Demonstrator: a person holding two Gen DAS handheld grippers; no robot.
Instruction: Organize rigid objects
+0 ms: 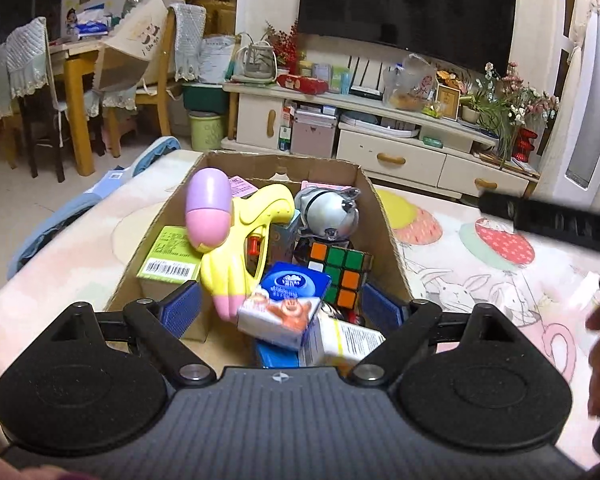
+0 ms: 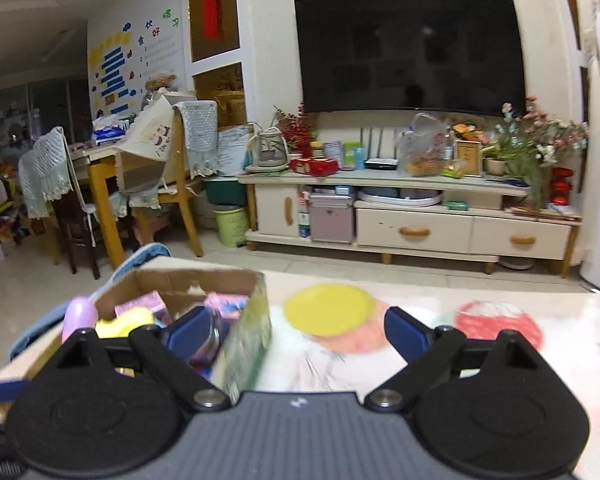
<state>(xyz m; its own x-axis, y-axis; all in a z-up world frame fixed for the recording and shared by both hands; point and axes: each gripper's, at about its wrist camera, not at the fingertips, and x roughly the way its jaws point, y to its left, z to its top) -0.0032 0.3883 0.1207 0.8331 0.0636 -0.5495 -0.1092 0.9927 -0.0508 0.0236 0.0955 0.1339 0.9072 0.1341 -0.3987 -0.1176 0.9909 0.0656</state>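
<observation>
A cardboard box (image 1: 384, 224) stands on the patterned table and is full of objects: a yellow toy water gun (image 1: 244, 248) with a pink and purple tank, a Rubik's cube (image 1: 340, 276), a silver toy (image 1: 328, 210), a green carton (image 1: 172, 252) and a blue and white carton (image 1: 284, 304). My left gripper (image 1: 284, 310) is open above the box's near end, its pads either side of the blue and white carton. My right gripper (image 2: 296, 332) is open and empty, hovering over the box's right wall (image 2: 248, 340) and the table. It also shows in the left wrist view (image 1: 540, 220).
The table cover (image 2: 460, 360) has cartoon prints. Beyond it stand a white TV cabinet (image 2: 412, 216) under a dark screen, a green bin (image 2: 232, 224), and wooden chairs with a dining table (image 2: 100, 184) at the left. A blue cloth (image 1: 60, 216) hangs off the table's left edge.
</observation>
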